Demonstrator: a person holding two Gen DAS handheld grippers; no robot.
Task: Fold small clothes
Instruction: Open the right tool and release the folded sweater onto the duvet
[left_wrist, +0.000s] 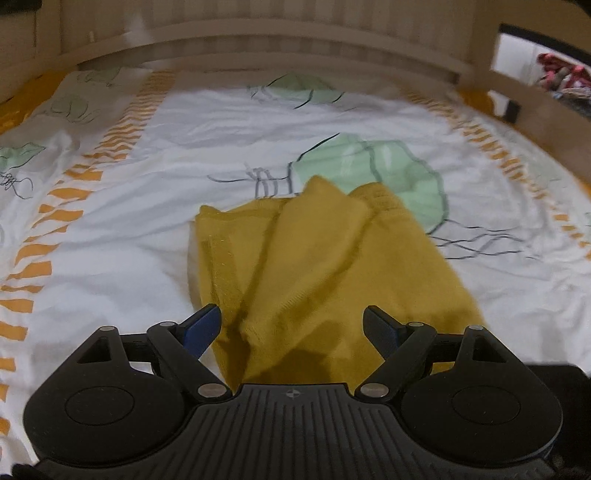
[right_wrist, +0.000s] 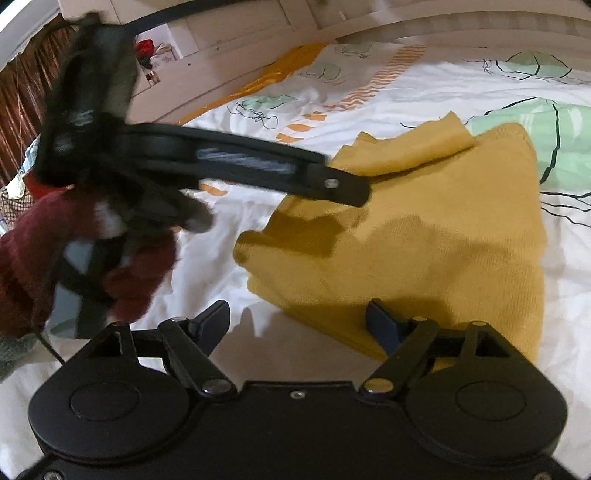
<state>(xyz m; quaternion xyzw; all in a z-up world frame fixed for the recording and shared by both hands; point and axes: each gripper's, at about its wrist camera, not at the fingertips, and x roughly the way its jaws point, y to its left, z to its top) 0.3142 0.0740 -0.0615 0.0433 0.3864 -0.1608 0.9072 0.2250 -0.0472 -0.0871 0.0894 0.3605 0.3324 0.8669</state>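
Open bed (left_wrist: 155, 206) lies left and ahead of the left tool (left_wrist: 291, 325); ahead-left of the right tool (right_wrist: 297, 319), the other tool's arm bars passage.

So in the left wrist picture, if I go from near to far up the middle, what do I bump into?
Left gripper with its fingers apart → yellow garment → green leaf print on the white bedsheet → wooden bed rail.
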